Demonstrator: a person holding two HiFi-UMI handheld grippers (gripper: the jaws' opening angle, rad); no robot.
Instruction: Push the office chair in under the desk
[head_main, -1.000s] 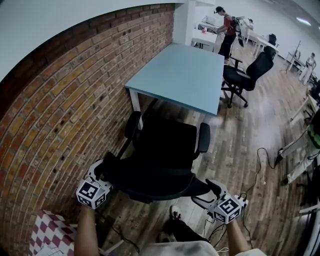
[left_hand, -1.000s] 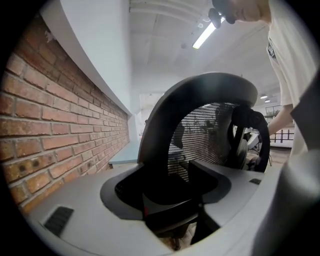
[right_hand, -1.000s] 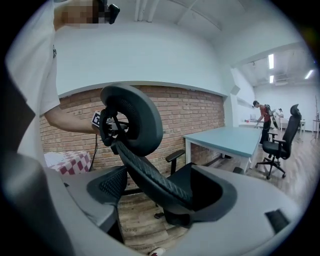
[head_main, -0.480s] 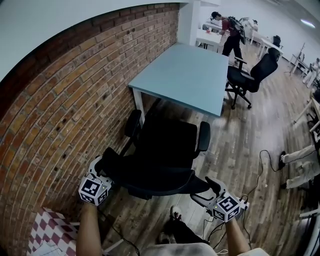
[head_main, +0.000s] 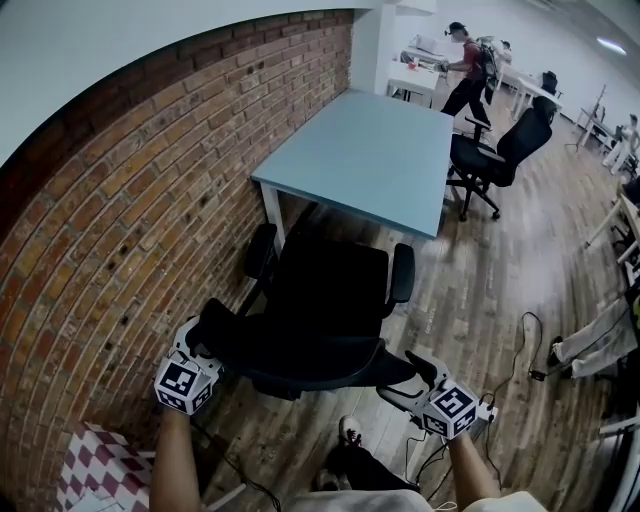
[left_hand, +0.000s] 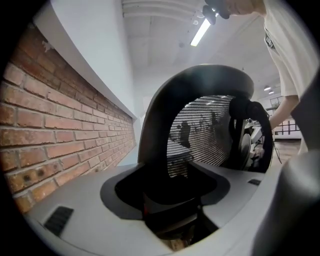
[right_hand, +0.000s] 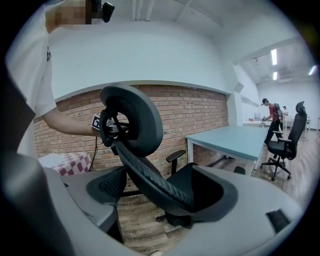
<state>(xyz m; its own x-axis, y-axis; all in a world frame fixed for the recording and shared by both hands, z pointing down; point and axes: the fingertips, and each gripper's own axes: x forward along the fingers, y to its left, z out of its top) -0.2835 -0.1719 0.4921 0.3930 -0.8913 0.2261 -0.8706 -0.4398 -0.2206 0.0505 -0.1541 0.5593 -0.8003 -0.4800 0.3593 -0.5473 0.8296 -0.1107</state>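
Note:
A black office chair (head_main: 330, 300) stands on the wood floor facing a light blue desk (head_main: 370, 150), its seat just short of the desk's front edge. My left gripper (head_main: 200, 338) is at the left end of the headrest (left_hand: 160, 115). Its jaws are closing, with the headrest's edge between them (left_hand: 170, 210). My right gripper (head_main: 405, 378) is at the right edge of the mesh back. In the right gripper view the back's rim (right_hand: 150, 185) runs between the jaws, and floor shows beside it. The headrest (right_hand: 140, 120) and desk (right_hand: 235, 137) also show in that view.
A brick wall (head_main: 130, 220) runs along the left of chair and desk. A second black chair (head_main: 495, 150) stands right of the desk, with a person (head_main: 465, 75) beyond it. Cables (head_main: 525, 340) lie on the floor at right. A red-checked thing (head_main: 95, 465) is near my left arm.
Both grippers stay at the chair's back and the chair has barely shifted. The person at the back has walked to the right.

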